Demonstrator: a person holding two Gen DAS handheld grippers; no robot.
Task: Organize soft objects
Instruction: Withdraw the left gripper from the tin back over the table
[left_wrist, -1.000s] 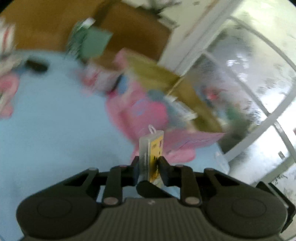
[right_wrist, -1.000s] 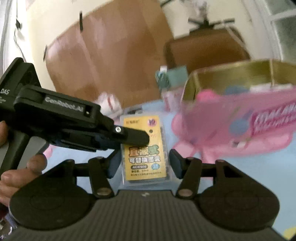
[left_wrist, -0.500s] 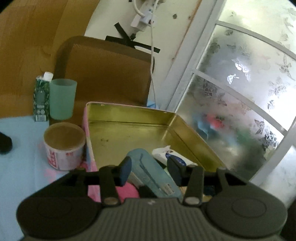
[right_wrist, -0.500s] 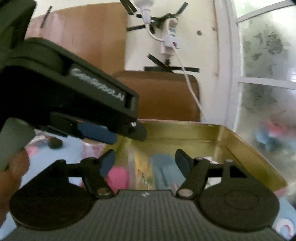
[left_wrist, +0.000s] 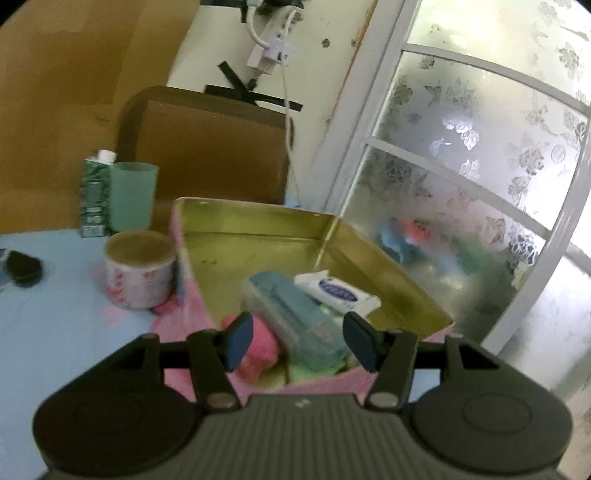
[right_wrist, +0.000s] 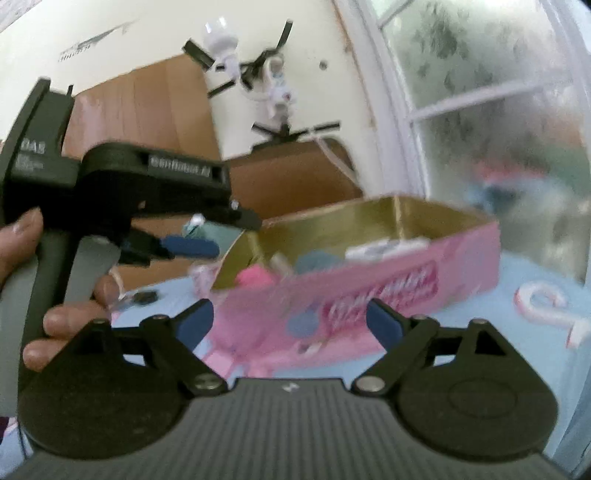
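Both the left gripper and right gripper gape, holding nothing, before the rectangular pink tin (glossy gold inside) with soft packets.

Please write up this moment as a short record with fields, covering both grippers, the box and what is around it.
left gripper: open, empty, over the near end of the box
right gripper: open, empty, short of the box
box: pink outside, gold inside, lid off
in the box: teal pack, white packet, pink soft item
beside the box: paper cup, green tumbler, carton
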